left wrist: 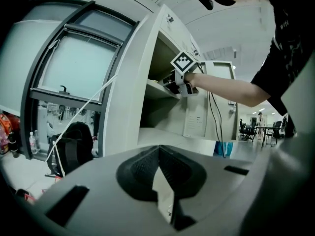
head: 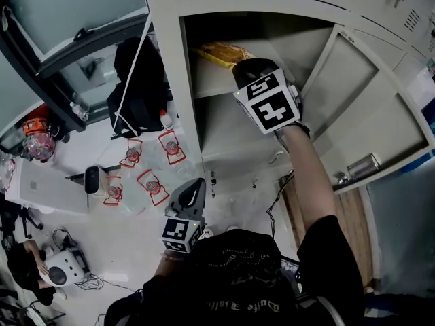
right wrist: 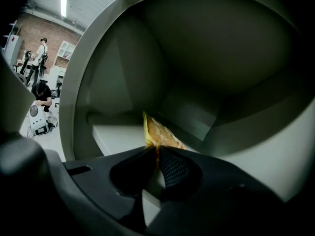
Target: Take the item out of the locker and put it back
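Corner of yellow packet (right wrist: 160, 134) between right tongs (right wrist: 156, 150), inside locker (right wrist: 221, 58).

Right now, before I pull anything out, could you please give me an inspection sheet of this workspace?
Surface: locker shelf, pale metal, carries the packet.
Job's things: yellow packet lies on the shelf; locker door stands open.
Clutter: black bag and red-framed items beside the locker.
Grippers: right gripper shut on the packet's near corner; left gripper shut, empty, outside the locker.
Cables: black cable on the floor below the locker.
Surroundings: window left of the locker; a person sits on the floor.
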